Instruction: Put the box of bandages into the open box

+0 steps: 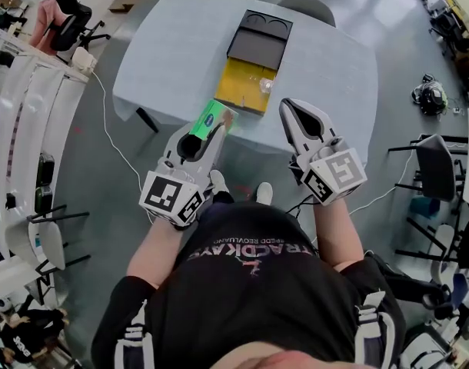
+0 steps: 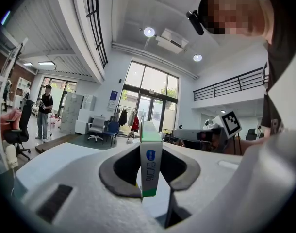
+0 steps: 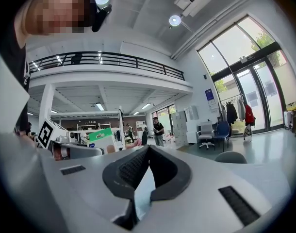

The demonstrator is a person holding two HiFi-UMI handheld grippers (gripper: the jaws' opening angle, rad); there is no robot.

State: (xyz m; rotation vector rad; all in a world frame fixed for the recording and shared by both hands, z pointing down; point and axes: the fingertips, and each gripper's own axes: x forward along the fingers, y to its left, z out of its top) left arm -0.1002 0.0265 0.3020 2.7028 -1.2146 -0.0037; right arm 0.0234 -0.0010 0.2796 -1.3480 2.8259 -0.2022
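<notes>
My left gripper is shut on a green and white box of bandages, held just short of the table's near edge. In the left gripper view the box of bandages stands upright, pinched between the jaws. The open box lies on the grey table, with a yellow tray half nearest me and a black half beyond. My right gripper hovers at the table's near edge, right of the box, its jaws together and empty; the right gripper view shows its tips meeting.
The right gripper view catches the left gripper with the green box. Chairs stand around: one behind the table, one at the right. A cable trails across the floor at the left. White shelving lines the left side.
</notes>
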